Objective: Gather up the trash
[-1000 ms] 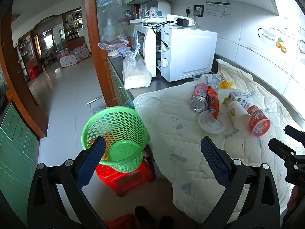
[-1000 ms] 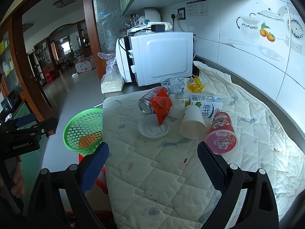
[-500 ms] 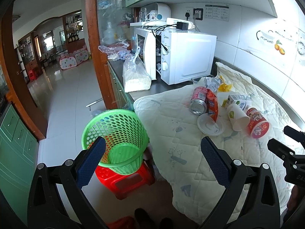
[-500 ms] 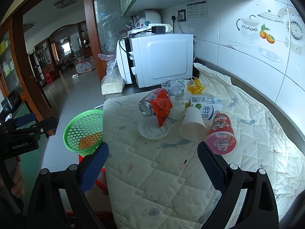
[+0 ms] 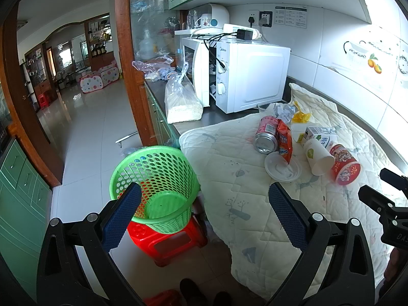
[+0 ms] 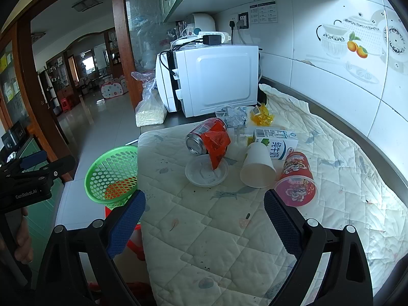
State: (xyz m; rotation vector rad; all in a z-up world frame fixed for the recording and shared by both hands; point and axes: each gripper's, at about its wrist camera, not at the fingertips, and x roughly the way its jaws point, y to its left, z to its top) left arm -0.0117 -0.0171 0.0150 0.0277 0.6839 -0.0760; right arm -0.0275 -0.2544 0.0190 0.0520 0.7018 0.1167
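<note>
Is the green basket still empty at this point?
Apparently empty: the green basket shows a bare bottom in the left wrist view; all trash still lies on the quilted cloth.

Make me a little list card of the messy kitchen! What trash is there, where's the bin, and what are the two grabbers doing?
place: kitchen counter covered by a quilted cloth
bin: empty green basket on a red stool, on the floor beside the counter
trash on cloth: tipped soda can, orange wrapper, white lid, white paper cup, red cup, milk carton, yellow wrapper, crumpled wrapper
behind trash: white microwave
left gripper: open, holding nothing
right gripper: open, holding nothing, above the cloth
</note>
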